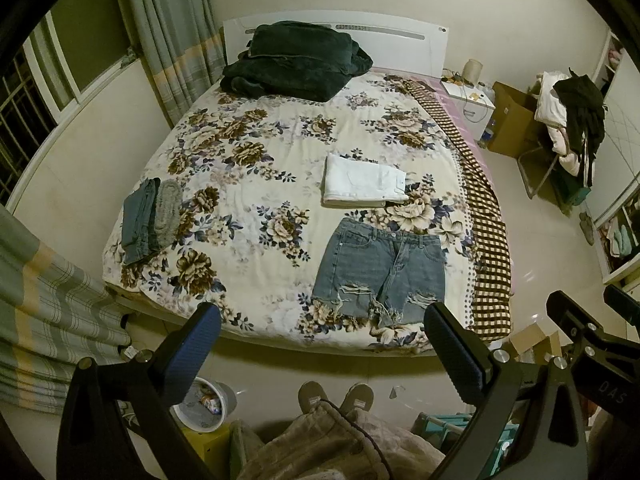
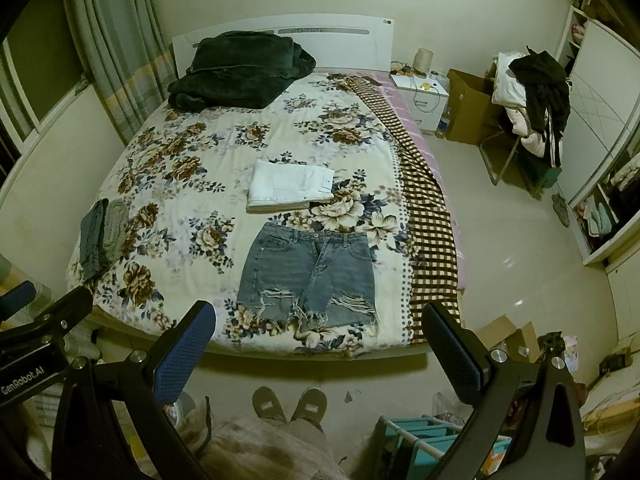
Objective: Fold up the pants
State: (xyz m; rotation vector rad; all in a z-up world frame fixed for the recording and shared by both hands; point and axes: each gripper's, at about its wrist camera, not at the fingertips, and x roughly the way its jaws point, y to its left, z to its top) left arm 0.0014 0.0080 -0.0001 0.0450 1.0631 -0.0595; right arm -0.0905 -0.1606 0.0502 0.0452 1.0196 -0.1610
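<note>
Frayed blue denim shorts lie flat and unfolded near the foot of the floral bed, waistband toward the headboard. Folded white pants lie just beyond them. A small stack of folded grey and denim garments sits at the bed's left edge. My left gripper is open and empty, held high above the foot of the bed. My right gripper is open and empty at the same height, beside the left one.
A dark green blanket is heaped by the headboard. A checked cloth runs down the bed's right edge. A nightstand, cardboard box and a clothes-piled chair stand at the right. A bin stands on the floor.
</note>
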